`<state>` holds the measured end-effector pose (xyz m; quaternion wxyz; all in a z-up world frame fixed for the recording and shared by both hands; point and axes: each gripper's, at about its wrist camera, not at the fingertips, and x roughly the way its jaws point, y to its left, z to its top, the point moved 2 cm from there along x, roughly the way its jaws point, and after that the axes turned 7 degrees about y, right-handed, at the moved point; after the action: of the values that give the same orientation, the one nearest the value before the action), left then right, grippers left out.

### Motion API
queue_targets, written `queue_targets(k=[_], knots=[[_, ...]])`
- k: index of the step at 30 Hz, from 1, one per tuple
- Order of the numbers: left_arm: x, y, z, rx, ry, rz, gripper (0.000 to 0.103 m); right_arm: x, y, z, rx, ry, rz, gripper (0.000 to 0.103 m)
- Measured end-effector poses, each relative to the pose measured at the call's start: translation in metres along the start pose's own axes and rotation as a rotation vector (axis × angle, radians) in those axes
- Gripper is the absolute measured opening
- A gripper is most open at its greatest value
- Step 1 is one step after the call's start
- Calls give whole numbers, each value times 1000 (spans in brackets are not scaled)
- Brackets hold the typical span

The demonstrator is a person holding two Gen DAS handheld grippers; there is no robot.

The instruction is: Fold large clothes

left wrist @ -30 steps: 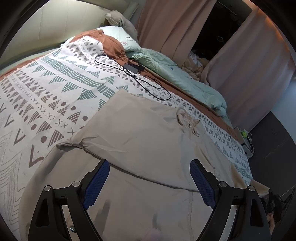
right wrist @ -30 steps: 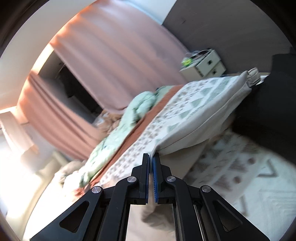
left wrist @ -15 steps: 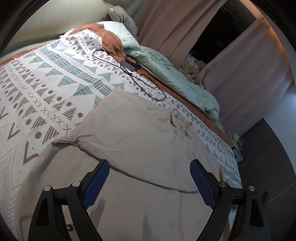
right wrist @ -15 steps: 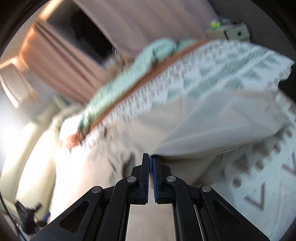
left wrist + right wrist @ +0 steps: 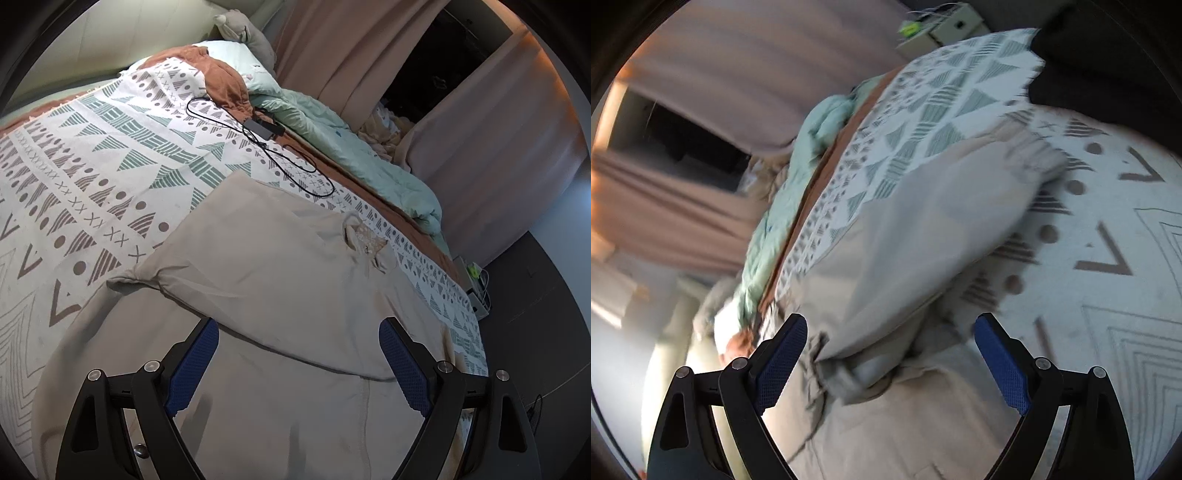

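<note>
on the patterned bedspread [image 5: 122,166], centre to 6 o'clock of the left view: one large beige garment [image 5: 273,280], sleeve folded across the body, collar at 2 o'clock. soft, light, limp cloth; judged to sag and crease, not slip. best taken at a hem, cuff or fold edge, thin layers pinched. left gripper [image 5: 299,354]: jaws wide, empty, over the garment. right gripper [image 5: 891,362]: jaws have just been opening, now wide; bunched cloth lies between them, pads clear of it.

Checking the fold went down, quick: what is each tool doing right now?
Left tool: open, holding nothing.
Right tool: jaws just opened; beige garment released.
</note>
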<state>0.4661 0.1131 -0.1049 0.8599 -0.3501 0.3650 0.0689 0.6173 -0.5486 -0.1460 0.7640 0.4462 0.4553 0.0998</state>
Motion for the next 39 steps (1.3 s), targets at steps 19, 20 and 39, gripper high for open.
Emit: queue_targets(k=[19,20,39], knots=[[18,9,2,-9,27,72,89,27,-77,48,213,-100,82,17],[18,10,3,-11,27,70,89,27,-80,47,226,-101,102,11],[12,43,9,-87,40,80,89,-36,120,-17,-171,-210,347,6]])
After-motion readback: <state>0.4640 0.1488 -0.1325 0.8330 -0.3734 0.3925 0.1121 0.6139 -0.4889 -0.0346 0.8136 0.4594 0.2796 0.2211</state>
